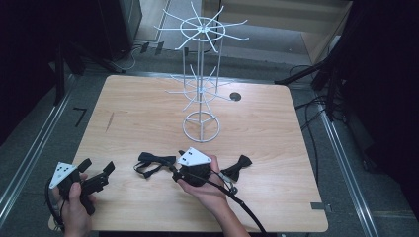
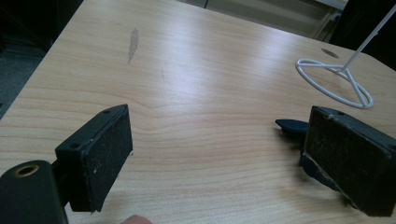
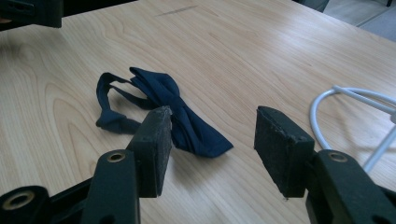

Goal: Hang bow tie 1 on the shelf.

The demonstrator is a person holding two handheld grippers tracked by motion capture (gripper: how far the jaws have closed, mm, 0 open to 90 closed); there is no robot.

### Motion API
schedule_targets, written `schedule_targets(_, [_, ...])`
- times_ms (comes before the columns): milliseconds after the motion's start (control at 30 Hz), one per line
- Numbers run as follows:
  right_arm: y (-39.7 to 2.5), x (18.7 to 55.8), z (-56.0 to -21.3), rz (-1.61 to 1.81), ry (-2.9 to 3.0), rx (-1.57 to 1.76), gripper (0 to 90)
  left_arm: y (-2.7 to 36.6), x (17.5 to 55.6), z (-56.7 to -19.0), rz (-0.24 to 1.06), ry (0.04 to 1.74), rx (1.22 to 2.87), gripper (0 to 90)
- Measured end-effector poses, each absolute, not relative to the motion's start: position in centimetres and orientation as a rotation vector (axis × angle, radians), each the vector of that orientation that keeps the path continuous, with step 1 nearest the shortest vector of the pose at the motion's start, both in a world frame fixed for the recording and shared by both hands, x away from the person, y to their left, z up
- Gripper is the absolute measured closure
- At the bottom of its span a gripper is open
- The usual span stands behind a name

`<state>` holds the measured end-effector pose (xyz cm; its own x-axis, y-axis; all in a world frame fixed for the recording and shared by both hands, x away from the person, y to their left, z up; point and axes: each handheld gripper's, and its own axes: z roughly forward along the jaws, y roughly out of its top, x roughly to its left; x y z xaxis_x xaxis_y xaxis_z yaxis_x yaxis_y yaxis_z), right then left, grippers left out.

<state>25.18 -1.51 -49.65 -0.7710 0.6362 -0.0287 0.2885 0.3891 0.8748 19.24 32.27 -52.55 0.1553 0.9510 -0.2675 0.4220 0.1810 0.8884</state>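
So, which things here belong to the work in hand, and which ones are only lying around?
In the work:
- dark bow tie, just in front of the open right gripper
- left gripper, open, apart from it

Lying about:
- second bow tie, to the right of the hand
- white wire stand, nothing hanging on it
- table

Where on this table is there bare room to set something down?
Free: the far-left wood between the white rack and the table's left edge, and the right side beyond the second bow tie. Crowded: the near middle, around the right tool and dark bow tie.
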Motion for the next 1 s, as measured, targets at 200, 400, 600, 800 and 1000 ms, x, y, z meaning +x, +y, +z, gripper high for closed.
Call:
schedule_targets(200, [0.3, 25.7, -49.8, 1.331, 2.320, 0.786, 48.3, 32.3, 19.3, -52.5, 0.656, 1.438, 1.412, 8.7])
schedule_targets(400, [1.6, 26.4, -50.0, 1.318, 2.347, 0.795, 49.0, 32.2, 19.3, -52.5, 0.656, 1.439, 1.411, 8.7])
schedule_targets(600, [3.3, 27.6, -51.1, 1.252, 2.391, 0.812, 49.1, 32.3, 19.3, -52.6, 0.653, 1.440, 1.407, 8.6])
schedule_targets(800, [3.7, 28.3, -51.9, 1.212, 2.415, 0.836, 49.4, 32.3, 19.3, -52.6, 0.651, 1.440, 1.407, 8.7])
schedule_targets(1000, [4.2, 28.4, -53.1, 1.172, 2.459, 0.877, 51.5, 32.3, 19.3, -52.6, 0.651, 1.441, 1.408, 8.6])
